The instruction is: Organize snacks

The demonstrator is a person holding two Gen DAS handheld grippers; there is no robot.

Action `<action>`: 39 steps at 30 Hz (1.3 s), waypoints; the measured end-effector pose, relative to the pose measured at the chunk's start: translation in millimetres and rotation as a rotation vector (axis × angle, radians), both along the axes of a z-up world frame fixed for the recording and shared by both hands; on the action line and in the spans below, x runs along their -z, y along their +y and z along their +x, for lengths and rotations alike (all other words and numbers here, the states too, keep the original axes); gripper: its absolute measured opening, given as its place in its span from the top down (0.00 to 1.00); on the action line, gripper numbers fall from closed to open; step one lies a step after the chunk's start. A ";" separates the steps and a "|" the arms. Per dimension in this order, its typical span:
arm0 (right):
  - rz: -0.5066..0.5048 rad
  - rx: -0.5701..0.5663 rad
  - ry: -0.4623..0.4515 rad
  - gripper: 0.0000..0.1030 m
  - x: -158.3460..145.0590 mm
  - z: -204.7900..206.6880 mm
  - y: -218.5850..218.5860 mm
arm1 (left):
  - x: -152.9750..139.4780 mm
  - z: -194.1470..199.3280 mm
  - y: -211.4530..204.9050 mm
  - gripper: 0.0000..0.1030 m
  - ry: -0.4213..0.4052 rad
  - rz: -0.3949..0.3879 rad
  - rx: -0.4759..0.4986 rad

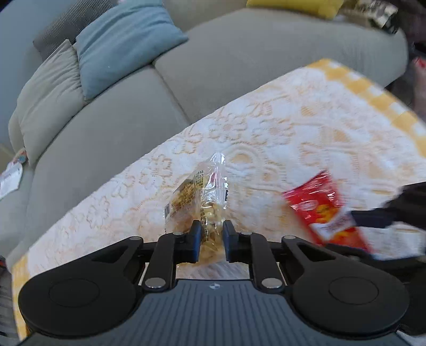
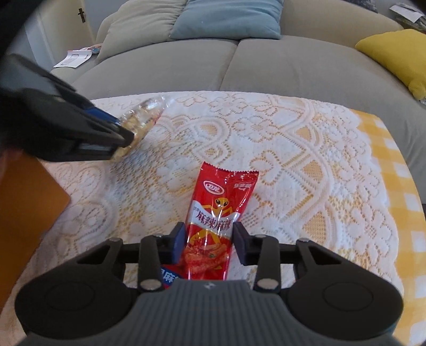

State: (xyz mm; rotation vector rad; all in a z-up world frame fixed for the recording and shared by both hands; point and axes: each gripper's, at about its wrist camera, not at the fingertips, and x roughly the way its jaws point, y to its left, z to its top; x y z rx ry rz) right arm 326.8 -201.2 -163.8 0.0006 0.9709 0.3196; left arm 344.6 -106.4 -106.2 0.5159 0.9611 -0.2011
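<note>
My left gripper (image 1: 211,226) is shut on a clear packet of pale yellow snacks (image 1: 198,198) and holds it above the lace-covered table (image 1: 266,127). It also shows in the right wrist view, where the left gripper (image 2: 125,141) grips the clear packet (image 2: 143,114) at the left. My right gripper (image 2: 209,230) is shut on a red spicy snack packet (image 2: 217,213), which sticks forward between its fingers. In the left wrist view the red packet (image 1: 324,210) appears blurred at the right, with the right gripper (image 1: 354,218) behind it.
A grey sofa (image 2: 226,61) with blue (image 2: 226,18), grey (image 1: 50,93) and yellow (image 2: 399,53) cushions runs along the table's far side. An orange-brown flat thing (image 2: 24,202) lies at the table's left edge. Papers (image 2: 74,57) lie on the sofa.
</note>
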 end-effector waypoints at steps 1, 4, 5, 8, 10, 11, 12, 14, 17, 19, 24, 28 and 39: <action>0.011 -0.005 0.012 0.65 -1.9 -2.0 -0.1 | -5.4 -11.9 0.0 0.83 -0.001 -0.021 0.007; 0.064 -0.004 0.053 0.67 -7.7 -9.9 -1.3 | -13.6 -41.9 1.9 0.84 0.000 -0.066 0.009; 0.085 -0.006 0.070 0.67 -10.0 -13.9 -1.5 | -14.6 -49.9 2.8 0.84 0.004 -0.075 0.006; 0.106 -0.020 0.093 0.68 -15.6 -30.4 0.1 | -17.7 -77.7 8.5 0.85 0.027 -0.117 -0.022; 0.096 -0.033 0.102 0.68 -17.7 -47.9 1.3 | -20.3 -99.3 11.7 0.86 0.045 -0.154 -0.030; 0.097 -0.038 0.112 0.68 -18.0 -57.6 0.8 | -22.0 -109.5 12.6 0.87 0.049 -0.163 -0.030; 0.102 -0.042 0.125 0.68 -18.2 -67.9 0.1 | -23.4 -121.2 13.1 0.87 0.051 -0.171 -0.031; 0.107 -0.047 0.139 0.68 -19.4 -89.1 -2.2 | -26.9 -139.5 15.2 0.87 0.054 -0.191 -0.037; 0.114 -0.048 0.152 0.68 -25.4 -118.2 -5.9 | -33.2 -165.1 19.6 0.88 0.064 -0.244 -0.065; 0.116 -0.045 0.152 0.68 -28.0 -134.0 -6.1 | -34.4 -180.6 20.5 0.88 0.077 -0.261 -0.068; 0.058 -0.073 0.143 0.68 -27.0 -162.9 -0.9 | -20.9 -218.1 18.0 0.89 0.114 -0.211 -0.047; 0.018 -0.117 0.156 0.67 -21.3 -174.3 7.9 | -2.6 -234.5 24.0 0.89 0.166 -0.248 -0.056; -0.017 -0.123 0.199 0.55 -14.7 -188.0 12.6 | 13.3 -243.0 47.0 0.32 0.197 -0.294 -0.199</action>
